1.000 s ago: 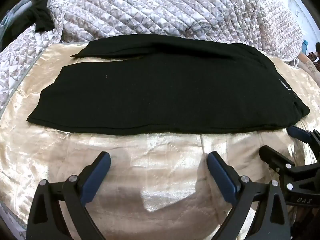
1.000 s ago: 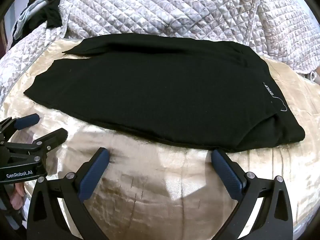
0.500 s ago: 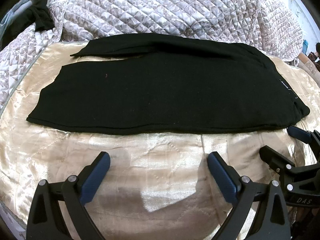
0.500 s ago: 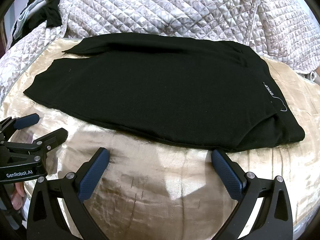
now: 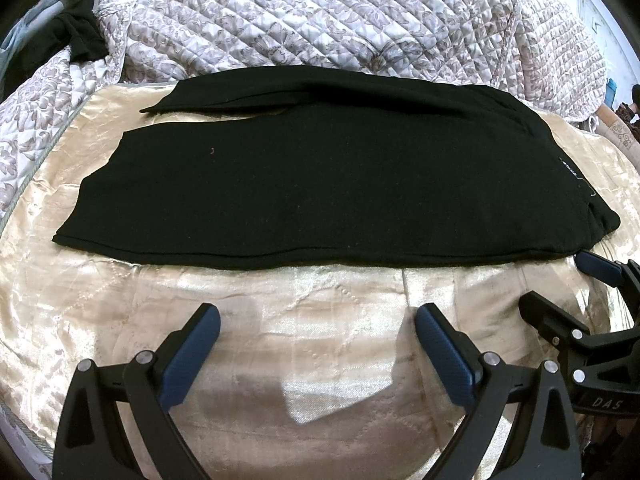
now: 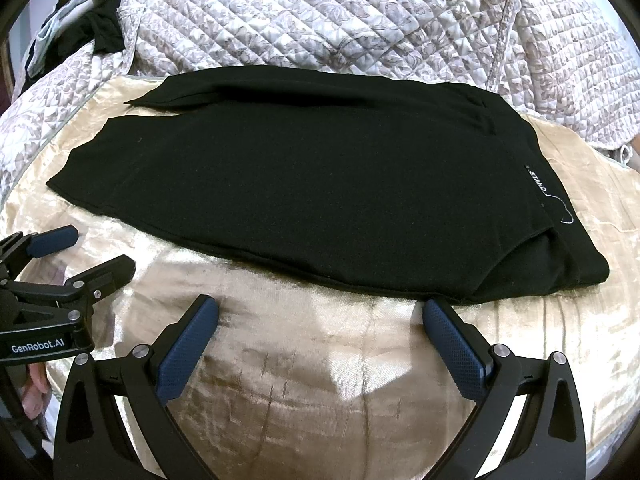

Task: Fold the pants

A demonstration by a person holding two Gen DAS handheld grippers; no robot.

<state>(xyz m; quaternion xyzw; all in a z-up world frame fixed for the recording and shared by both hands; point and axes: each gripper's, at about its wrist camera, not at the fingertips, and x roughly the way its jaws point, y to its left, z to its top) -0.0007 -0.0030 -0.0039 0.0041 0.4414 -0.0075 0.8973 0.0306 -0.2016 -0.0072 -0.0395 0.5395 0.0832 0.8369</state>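
Black pants (image 5: 328,184) lie flat on the gold satin bedspread (image 5: 320,360), legs stacked lengthwise, waistband and label (image 6: 538,182) to the right, hems to the left. Left gripper (image 5: 318,332) and right gripper (image 6: 320,322): fingers spread wide, holding nothing, both just short of the near edge. Fabric looks a soft, light knit that will sag and may slide on the satin. I'd pinch both layers at the hem and waistband corners.

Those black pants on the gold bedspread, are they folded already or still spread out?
Partly folded. The black pants lie flat, one leg stacked over the other, the far leg's edge peeking out, full length unfolded. Neither claw touches them.
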